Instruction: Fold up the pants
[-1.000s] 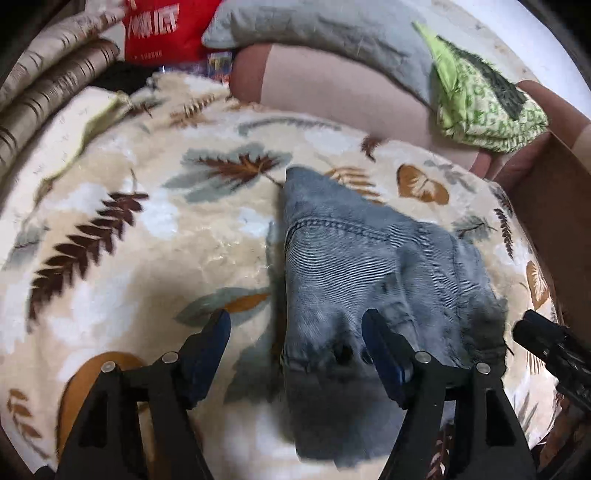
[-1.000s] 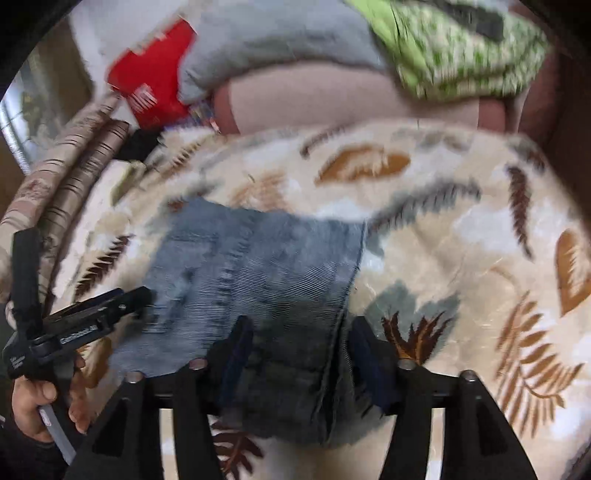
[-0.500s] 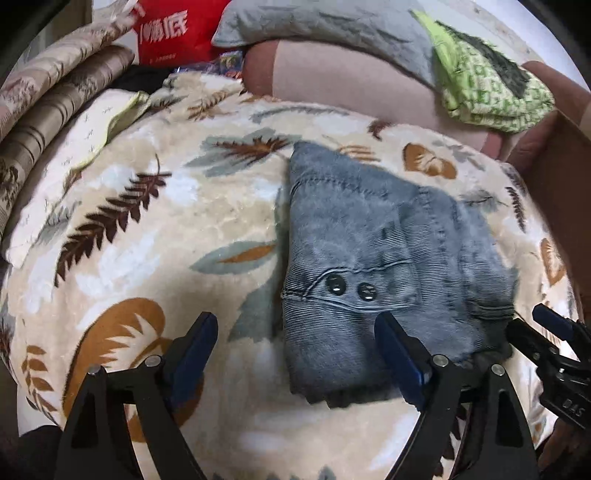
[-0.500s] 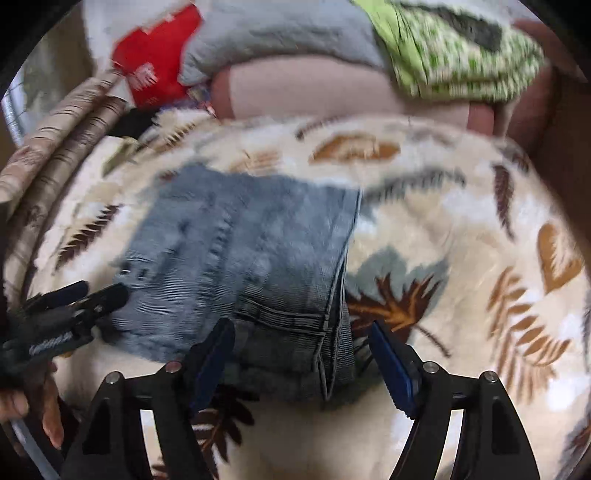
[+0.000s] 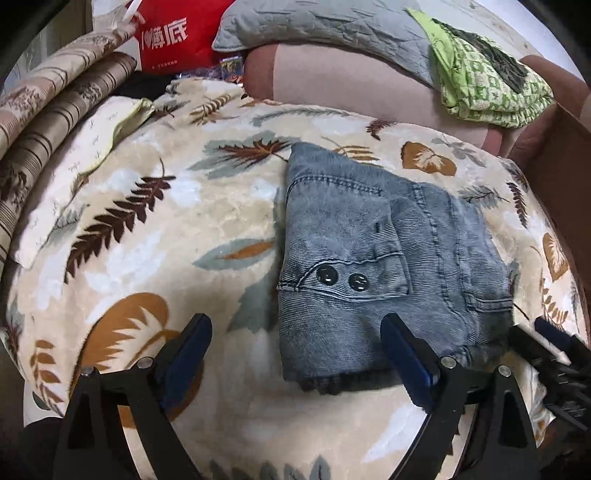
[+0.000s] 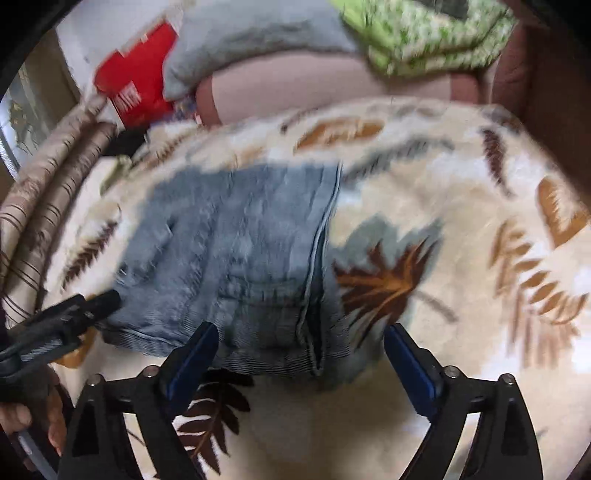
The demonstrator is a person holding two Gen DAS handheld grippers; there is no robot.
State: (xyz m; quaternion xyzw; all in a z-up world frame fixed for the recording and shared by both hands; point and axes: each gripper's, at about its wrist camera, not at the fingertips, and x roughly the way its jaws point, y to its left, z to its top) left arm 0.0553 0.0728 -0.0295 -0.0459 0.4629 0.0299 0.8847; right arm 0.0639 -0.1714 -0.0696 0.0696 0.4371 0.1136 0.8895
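Note:
The pants [image 5: 373, 258] are blue-grey denim, folded into a compact rectangle with two dark buttons showing, lying on a cream leaf-print blanket [image 5: 147, 229]. My left gripper [image 5: 297, 336] is open and empty, hovering just short of the fold's near edge. My right gripper [image 6: 299, 350] is open and empty, also just short of the pants [image 6: 240, 251]. The right gripper's tip shows at the left wrist view's right edge [image 5: 546, 339]; the left gripper shows at the right wrist view's left edge [image 6: 74, 310]. The right wrist view is blurred.
A pink sofa back [image 5: 351, 77] runs behind the blanket, with a grey pillow [image 5: 325, 26], a green patterned cloth [image 5: 484, 81] and a red bag [image 5: 173, 37]. Striped cushions [image 5: 48, 122] lie at the left. A brown box wall [image 5: 565, 162] stands at the right.
Both grippers have pulled back from the folded pants and opened wider. The pants now lie flat and free on the blanket.

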